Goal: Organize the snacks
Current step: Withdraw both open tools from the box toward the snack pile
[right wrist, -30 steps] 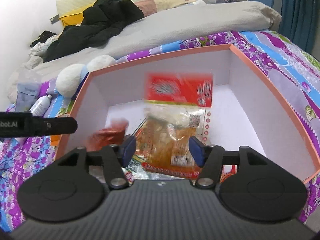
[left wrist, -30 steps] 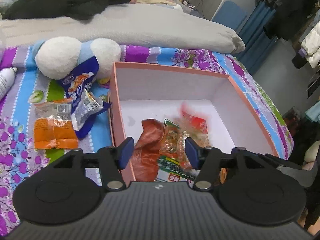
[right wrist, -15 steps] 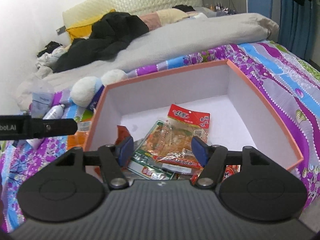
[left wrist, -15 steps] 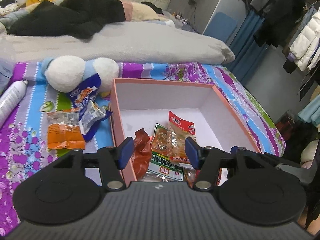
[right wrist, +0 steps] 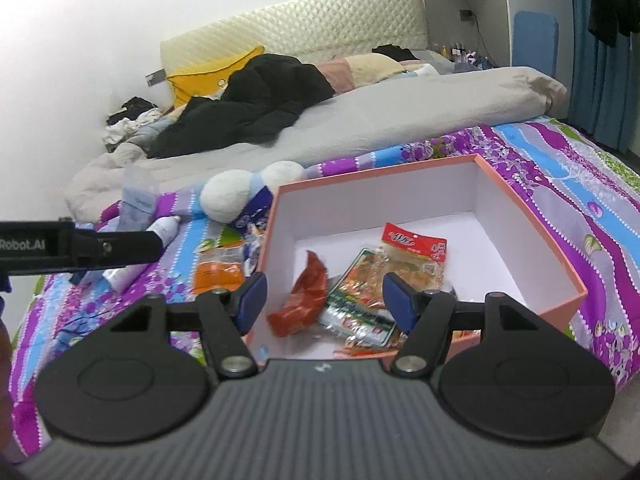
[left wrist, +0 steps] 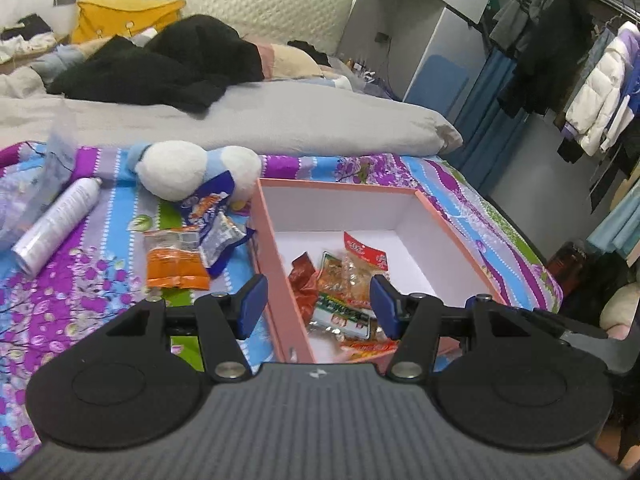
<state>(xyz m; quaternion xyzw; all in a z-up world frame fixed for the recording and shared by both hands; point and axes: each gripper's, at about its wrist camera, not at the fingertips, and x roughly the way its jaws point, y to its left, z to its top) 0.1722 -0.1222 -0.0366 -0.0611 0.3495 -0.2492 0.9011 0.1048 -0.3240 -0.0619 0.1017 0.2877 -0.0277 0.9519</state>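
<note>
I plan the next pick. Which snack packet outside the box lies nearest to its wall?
The blue packet: its edge reaches the pink box wall. The orange packet lies farther left.

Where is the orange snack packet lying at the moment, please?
In the left wrist view, the orange snack packet lies on the bedspread just left of the pink box, outside it, with the blue packet overlapping its upper right corner.
</note>
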